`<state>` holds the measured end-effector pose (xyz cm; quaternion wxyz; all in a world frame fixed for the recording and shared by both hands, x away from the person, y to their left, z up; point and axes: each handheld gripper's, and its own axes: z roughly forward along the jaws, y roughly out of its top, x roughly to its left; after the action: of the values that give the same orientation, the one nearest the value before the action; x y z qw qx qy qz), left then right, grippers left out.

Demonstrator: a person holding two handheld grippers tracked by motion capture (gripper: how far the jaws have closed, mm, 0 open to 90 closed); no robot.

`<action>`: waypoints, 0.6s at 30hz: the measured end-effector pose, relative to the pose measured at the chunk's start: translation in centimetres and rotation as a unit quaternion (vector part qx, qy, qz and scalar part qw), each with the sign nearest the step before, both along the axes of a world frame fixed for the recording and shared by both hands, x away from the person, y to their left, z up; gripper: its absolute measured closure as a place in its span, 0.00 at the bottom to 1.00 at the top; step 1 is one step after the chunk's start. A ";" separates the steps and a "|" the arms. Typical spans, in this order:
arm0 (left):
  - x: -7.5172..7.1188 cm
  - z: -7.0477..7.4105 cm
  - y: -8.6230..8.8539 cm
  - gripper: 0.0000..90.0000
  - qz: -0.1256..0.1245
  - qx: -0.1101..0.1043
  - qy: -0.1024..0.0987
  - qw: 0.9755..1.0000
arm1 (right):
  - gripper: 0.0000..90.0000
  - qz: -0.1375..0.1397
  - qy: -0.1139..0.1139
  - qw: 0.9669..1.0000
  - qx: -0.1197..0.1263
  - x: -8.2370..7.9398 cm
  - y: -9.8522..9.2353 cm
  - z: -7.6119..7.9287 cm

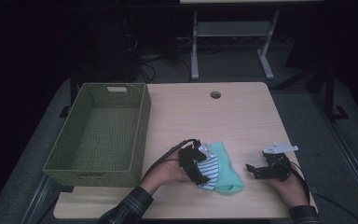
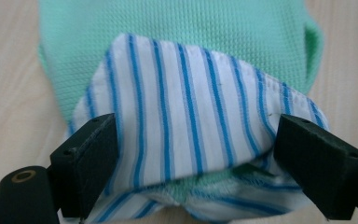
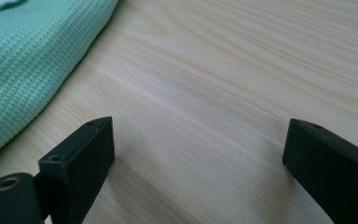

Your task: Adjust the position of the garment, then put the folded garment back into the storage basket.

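Note:
A mint-green knitted cloth point(image 1: 227, 173) lies on the wooden table point(image 1: 214, 121) near its front edge. A white cloth with blue stripes point(image 1: 210, 167) lies on its left part. My left gripper point(image 1: 204, 179) is at the striped cloth point(image 2: 186, 107), jaws spread wide with the folded cloth lying between them over the green cloth point(image 2: 177, 28). My right gripper point(image 1: 252, 170) rests low over bare wood to the right of the cloths. In the right gripper view its jaws point(image 3: 198, 149) stand wide apart with nothing between them, and the green cloth point(image 3: 23, 60) is at the upper left.
An olive woven basket point(image 1: 142, 130) with nothing in it stands on the table's left side. A round cable hole point(image 1: 215, 94) sits near the far edge. Bare wood point(image 3: 242, 70) stretches between the cloths and the far edge. Metal legs of another table stand behind.

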<state>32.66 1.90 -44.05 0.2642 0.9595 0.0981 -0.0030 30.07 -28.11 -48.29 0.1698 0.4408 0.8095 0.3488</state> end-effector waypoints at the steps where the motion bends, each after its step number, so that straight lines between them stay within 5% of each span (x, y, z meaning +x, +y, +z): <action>1: 0.0 -0.2 -0.2 0.15 -0.002 0.004 0.000 1.000 | 0.10 0.000 0.000 1.000 0.000 0.0 0.0 0.0; 11: 0.1 -1.2 -0.5 0.14 0.009 0.007 0.016 1.000 | 0.10 -0.002 0.000 1.000 0.000 0.0 0.0 0.0; 18: 0.0 -1.3 -0.6 0.15 0.012 0.019 0.005 1.000 | 0.10 -0.003 0.000 1.000 0.000 0.0 0.0 0.0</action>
<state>32.63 1.31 -45.32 0.2458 0.9630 0.1107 -0.0024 30.09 -28.08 -48.29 0.1710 0.4427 0.8085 0.3481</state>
